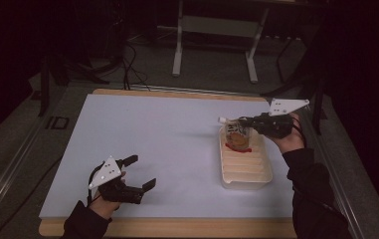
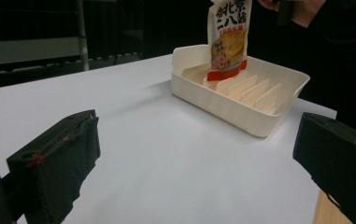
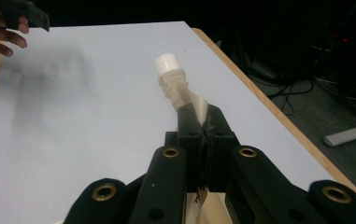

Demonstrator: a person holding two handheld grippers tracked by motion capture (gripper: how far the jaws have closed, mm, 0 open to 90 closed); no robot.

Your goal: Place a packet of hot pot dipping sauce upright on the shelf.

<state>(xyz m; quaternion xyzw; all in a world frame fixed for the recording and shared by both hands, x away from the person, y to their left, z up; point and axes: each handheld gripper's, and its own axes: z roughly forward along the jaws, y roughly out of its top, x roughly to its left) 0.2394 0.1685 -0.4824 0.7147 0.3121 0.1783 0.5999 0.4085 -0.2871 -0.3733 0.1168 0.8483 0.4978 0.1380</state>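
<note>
White surface [image 1: 167, 149]: my right gripper [image 1: 243, 120] clamps the floppy pouch [image 1: 237, 135] under its stiff spout; left gripper [image 1: 140, 173] gapes, idle.

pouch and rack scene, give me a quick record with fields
held item: spouted pouch, printed, red band at the bottom
holder: right gripper, shut on the pouch top just below the white cap
pouch position: hanging upright, its lower end in the far end of the rack
rack: cream slotted rack on the white table, the other slots bare
left gripper: open, holding nothing, at the table's near left
</note>
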